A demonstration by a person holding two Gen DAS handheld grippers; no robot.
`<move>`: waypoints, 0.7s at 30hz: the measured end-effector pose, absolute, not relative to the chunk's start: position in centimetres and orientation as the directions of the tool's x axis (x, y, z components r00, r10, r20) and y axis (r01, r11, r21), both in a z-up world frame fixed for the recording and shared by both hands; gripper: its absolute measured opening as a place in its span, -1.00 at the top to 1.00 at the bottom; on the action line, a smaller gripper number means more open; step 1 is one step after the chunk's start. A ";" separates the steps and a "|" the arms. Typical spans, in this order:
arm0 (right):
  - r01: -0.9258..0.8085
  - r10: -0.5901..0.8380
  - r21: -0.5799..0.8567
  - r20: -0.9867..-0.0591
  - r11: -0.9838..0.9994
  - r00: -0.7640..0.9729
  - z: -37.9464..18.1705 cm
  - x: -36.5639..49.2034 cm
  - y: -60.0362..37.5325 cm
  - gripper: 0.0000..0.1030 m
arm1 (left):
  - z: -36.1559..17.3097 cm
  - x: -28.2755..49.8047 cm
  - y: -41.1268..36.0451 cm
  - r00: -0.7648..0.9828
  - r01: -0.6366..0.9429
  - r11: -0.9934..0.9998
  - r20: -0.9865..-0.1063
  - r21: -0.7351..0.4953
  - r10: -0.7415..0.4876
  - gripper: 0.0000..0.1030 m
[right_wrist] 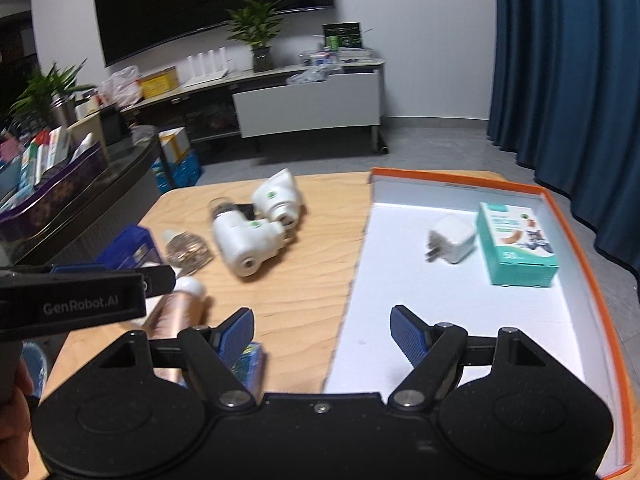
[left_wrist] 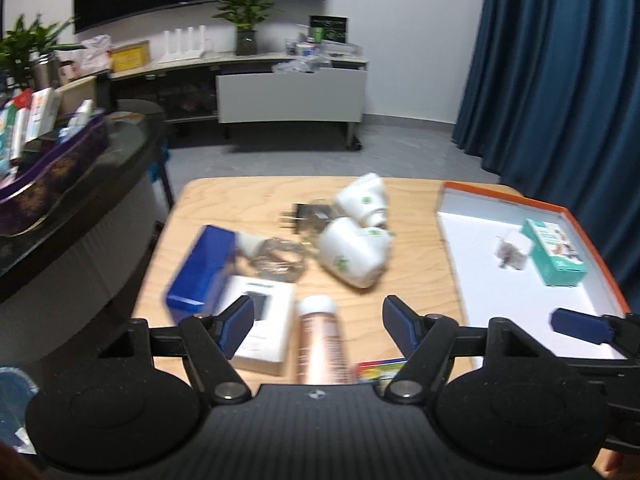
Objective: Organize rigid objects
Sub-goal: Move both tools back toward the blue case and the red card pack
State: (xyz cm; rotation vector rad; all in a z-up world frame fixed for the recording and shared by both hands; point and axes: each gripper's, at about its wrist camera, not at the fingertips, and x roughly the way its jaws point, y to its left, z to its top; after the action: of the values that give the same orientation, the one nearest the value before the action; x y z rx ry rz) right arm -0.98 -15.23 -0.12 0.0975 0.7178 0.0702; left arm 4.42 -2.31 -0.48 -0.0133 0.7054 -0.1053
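While both grippers hover with jaws spread wide and empty, the left gripper (left_wrist: pixel 318 326) has a copper-coloured bottle (left_wrist: pixel 322 344) between its fingers; ahead of the right gripper (right_wrist: pixel 322 330), the orange-rimmed tray (right_wrist: pixel 580 232) holds a white charger (right_wrist: pixel 452 240) and teal box (right_wrist: pixel 516 250).

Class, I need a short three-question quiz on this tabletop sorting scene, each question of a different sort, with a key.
1. True or false: the left gripper is shut on the rose-gold bottle.
2. Which things lie in the orange-rimmed tray? A) teal box and white charger plug B) blue box and bottle C) nothing
3. Fill in: both white plug-in devices lie on the ____ table.

Key: 1 false; 2 A; 3 wooden
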 end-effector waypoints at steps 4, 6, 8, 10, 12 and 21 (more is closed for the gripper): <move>-0.073 0.128 0.111 -0.658 0.991 0.742 -0.4 -1.3 -13.8 -0.72 | -1.1 4.6 0.5 0.754 0.028 0.999 -0.655 -0.045 -0.051 -0.43; -0.089 0.141 0.112 -0.663 0.990 0.736 -0.7 -1.4 -13.2 -0.72 | -1.6 4.7 1.8 0.749 0.003 0.999 -0.662 -0.046 -0.033 -0.43; -0.102 0.150 0.111 -0.669 0.989 0.728 -1.0 -1.3 -12.5 -0.72 | -2.0 4.8 2.8 0.747 -0.014 0.999 -0.665 -0.035 -0.013 -0.43; -0.114 0.161 0.114 -0.674 0.987 0.721 -1.3 -1.3 -11.9 -0.72 | -2.3 5.1 3.5 0.746 -0.030 0.999 -0.666 -0.028 0.004 -0.43; -0.127 0.167 0.109 -0.679 0.986 0.715 -1.6 -1.1 -11.3 -0.72 | -2.7 5.7 4.1 0.743 -0.038 0.999 -0.669 -0.028 0.010 -0.43; -0.158 0.185 0.104 -0.704 0.982 0.686 -2.9 -0.4 -10.0 -0.72 | -4.3 9.0 5.4 0.739 -0.036 0.999 -0.673 0.012 0.035 -0.45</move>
State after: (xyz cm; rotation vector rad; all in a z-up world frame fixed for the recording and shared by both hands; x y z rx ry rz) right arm -0.43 -9.97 -2.87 0.0357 0.7922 0.1921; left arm 8.97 5.44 -4.33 -0.0015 0.7385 0.0392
